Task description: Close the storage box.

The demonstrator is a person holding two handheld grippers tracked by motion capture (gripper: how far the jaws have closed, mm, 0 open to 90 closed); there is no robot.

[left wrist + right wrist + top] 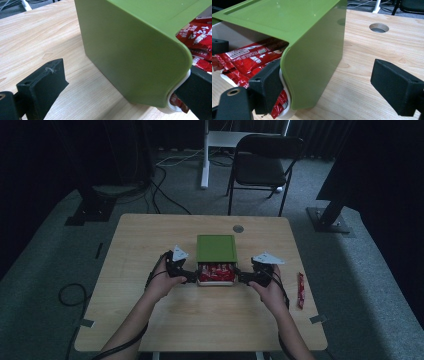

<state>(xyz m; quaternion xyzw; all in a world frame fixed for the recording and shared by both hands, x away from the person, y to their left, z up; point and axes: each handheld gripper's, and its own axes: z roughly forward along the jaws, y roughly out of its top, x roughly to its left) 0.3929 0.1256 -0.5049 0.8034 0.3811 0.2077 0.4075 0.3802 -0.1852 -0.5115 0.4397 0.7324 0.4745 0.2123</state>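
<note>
A green box [216,247] stands at the middle of the wooden table [150,320]. Its white drawer [216,281] is pulled out toward me and holds several red snack packets [216,271]. My left gripper [189,277] is at the drawer's left front corner and my right gripper [242,279] at its right front corner. In the left gripper view the left gripper [122,82] is open, with the green wall [130,50] between its jaws and one jaw against the white drawer rim [180,83]. The right gripper [330,80] is open too, one jaw on the packets [249,58], the other outside the box [317,57].
One loose red packet [301,290] lies near the table's right edge. A round cable hole [238,228] sits behind the box. A black folding chair [265,165] and a white desk leg [204,155] stand beyond the table, with cables on the floor.
</note>
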